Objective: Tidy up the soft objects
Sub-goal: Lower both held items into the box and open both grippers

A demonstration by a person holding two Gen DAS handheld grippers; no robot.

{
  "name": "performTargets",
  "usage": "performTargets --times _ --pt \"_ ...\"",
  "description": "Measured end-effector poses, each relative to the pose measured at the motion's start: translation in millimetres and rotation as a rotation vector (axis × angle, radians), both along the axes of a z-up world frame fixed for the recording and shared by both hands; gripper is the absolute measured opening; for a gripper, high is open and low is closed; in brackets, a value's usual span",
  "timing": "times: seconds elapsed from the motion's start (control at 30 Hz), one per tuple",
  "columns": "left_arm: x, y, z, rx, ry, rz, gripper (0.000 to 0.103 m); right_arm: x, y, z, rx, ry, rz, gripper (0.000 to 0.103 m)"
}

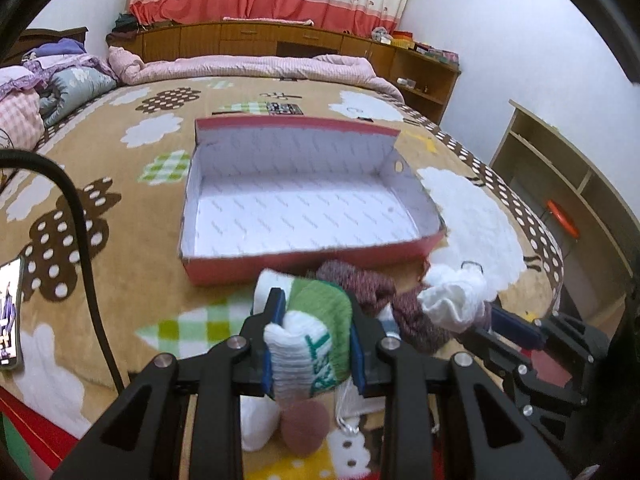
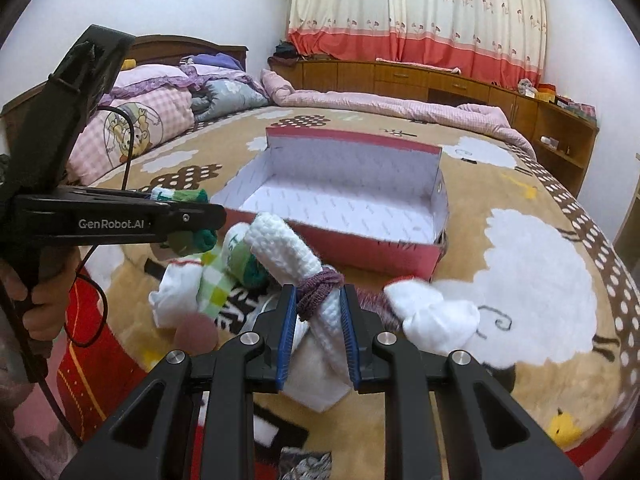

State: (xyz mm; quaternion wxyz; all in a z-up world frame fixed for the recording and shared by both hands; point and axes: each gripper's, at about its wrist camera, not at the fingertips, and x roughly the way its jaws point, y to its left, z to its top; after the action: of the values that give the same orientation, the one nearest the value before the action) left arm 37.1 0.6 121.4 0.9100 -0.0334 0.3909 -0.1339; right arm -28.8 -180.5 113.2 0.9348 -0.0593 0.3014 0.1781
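My left gripper [image 1: 314, 300] is shut on a folded green and white sock [image 1: 320, 332], held above the bed just in front of the red box [image 1: 304, 262]. The box's white inside shows nothing in it. In the right wrist view my right gripper [image 2: 318, 294] is shut on a white knit sock [image 2: 280, 248] wrapped with a maroon sock [image 2: 320, 292]. More white socks [image 2: 436, 320] and a green-checked sock [image 2: 216, 280] lie on the blanket before the box [image 2: 360, 248]. The left gripper [image 2: 200, 216] shows at the left with its green sock [image 2: 192, 240].
A black cable [image 1: 88, 264] and a phone [image 1: 10, 312] lie on the blanket at the left. Pillows and quilts [image 2: 152, 120] pile at the headboard. A rolled pink quilt [image 1: 256, 66] lines the far edge. Wooden shelves [image 1: 560, 168] stand beyond the bed's right side.
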Motion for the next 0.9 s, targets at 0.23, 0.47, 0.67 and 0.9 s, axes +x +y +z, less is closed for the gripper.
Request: performTargets --times 0.23,0.47,0.67,0.9 --pt "23 -5 11 0.003 -0.023 0.014 0.029 22 0 14 -0.008 -0.033 -0.008 0.023" --pt "50 -6 19 0.016 -0.047 0.035 0.029 50 -2 24 -0.019 -0.05 -0.027 0.023" --pt "77 -10 25 0.032 -0.067 0.041 0.03 75 -2 28 -0.034 -0.057 -0.04 0.023" --pt "101 -14 18 0.054 -0.062 0.051 0.03 103 -1 26 -0.039 -0.046 -0.062 0.023"
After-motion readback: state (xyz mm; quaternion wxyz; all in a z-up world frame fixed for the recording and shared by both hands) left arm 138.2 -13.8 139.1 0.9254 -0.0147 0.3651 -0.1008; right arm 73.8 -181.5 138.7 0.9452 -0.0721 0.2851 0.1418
